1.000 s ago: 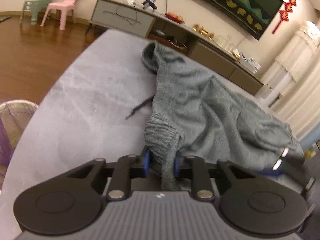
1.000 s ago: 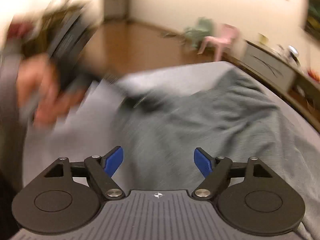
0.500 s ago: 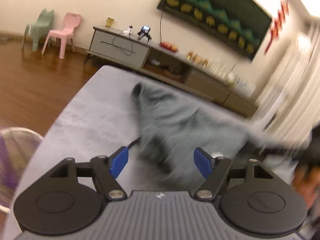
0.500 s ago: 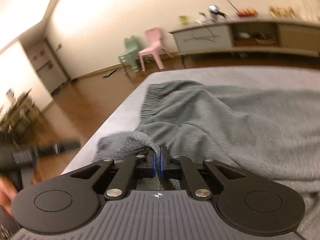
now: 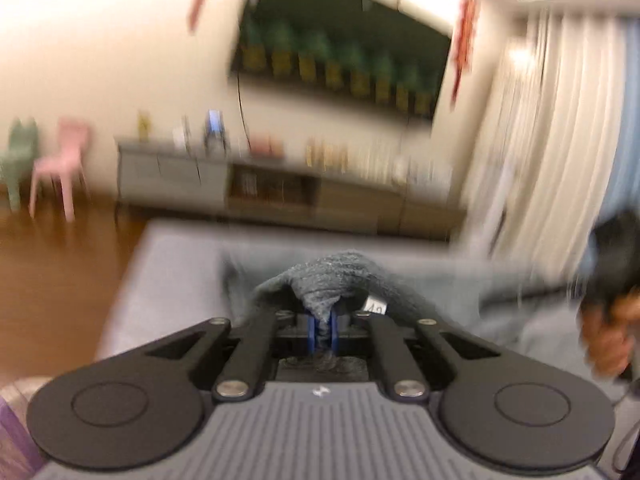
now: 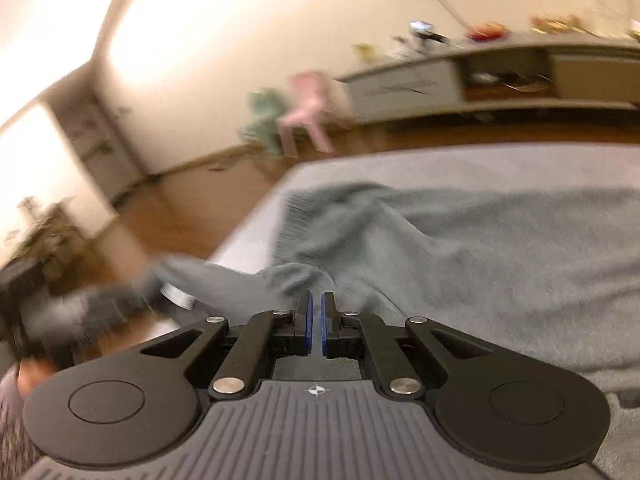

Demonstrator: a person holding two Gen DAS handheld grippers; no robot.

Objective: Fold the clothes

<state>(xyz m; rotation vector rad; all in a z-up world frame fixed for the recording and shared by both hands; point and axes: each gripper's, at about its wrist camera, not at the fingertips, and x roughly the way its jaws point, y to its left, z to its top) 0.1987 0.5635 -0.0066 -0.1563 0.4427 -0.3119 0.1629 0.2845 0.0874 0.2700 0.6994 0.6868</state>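
Sweater (image 5: 344,276) bunched and pinched in left tool (image 5: 323,330), right tool (image 6: 316,330) nearly closed, grip unclear

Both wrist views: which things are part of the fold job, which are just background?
In the job:
- grey knit sweater, spread on the grey table
- left gripper, shut on a sweater edge
- right gripper, nearly closed at the sweater's near edge; grip unclear

Just lying about:
- pink chair and green chair
- sideboard
- curtains
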